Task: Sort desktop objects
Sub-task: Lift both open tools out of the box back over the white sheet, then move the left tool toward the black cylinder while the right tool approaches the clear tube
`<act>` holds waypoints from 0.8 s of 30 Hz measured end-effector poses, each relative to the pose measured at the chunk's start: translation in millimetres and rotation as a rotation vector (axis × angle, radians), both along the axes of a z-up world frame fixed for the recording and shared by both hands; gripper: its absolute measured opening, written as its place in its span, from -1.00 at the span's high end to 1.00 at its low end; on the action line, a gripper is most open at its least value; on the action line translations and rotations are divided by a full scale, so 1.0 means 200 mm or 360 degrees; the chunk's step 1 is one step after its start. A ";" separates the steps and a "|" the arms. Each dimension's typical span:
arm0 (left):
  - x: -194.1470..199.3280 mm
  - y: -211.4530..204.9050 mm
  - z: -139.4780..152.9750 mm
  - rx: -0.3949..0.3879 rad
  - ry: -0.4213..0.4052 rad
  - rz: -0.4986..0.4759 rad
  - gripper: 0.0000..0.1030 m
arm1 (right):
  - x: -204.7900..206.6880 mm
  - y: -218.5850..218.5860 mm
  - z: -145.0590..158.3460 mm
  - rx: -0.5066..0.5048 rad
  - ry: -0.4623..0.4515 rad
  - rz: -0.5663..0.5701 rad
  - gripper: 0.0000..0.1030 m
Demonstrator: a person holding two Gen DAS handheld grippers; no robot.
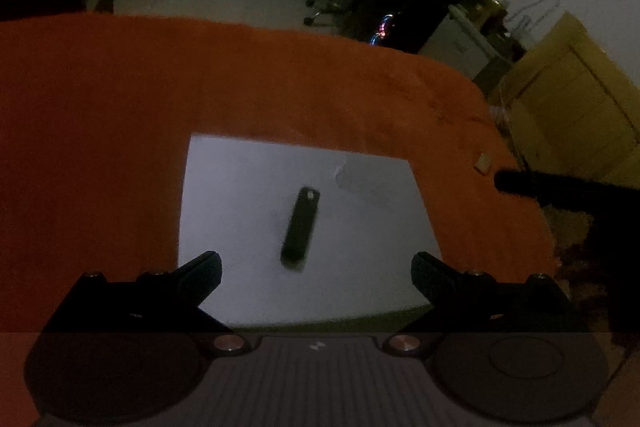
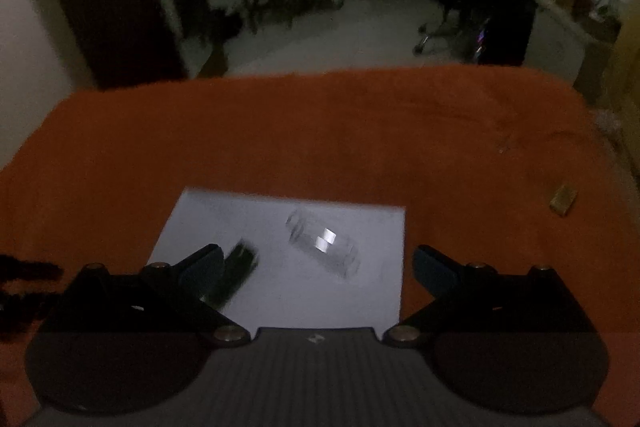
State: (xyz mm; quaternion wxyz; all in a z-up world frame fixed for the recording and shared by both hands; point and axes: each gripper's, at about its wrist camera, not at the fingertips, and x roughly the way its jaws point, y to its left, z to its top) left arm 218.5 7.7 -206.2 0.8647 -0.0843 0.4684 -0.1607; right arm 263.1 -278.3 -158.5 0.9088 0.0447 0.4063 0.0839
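Orange cloth [image 1: 120, 147] under white sheet [image 1: 240, 179] with dark stick [image 1: 300, 227]; both tongs [image 1: 316, 267] [image 2: 316, 267] released, empty.

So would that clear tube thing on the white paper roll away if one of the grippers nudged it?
Probably: the clear tube looks cylindrical and lies on its side on smooth white paper. Its glossy glints suggest a slippery, perhaps brittle surface.

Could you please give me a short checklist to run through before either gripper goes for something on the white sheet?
1. Left gripper open and empty: ok.
2. Right gripper open and empty: ok.
3. Dark stick-shaped object lies flat on the white sheet, ahead between the left fingers: ok.
4. Clear container lies on its side, ahead of the right gripper: ok.
5. What the dark object is: cannot tell, too dim and blurred.
6. Sorting destination in view: cannot tell.
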 end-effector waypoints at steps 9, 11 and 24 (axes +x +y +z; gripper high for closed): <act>0.18 -0.06 -0.05 0.0046 -0.0129 0.0034 -0.99 | 0.21 -0.08 -0.10 -0.0060 -0.0044 0.0002 -0.99; 0.24 -0.08 -0.08 0.0109 -0.0171 0.0002 -0.99 | 0.29 -0.08 -0.14 -0.0048 -0.0010 0.0033 -0.99; 0.49 -0.18 -0.37 0.0214 0.0061 -0.0074 -0.99 | 0.55 0.02 -0.45 -0.0332 0.0013 0.0324 -0.99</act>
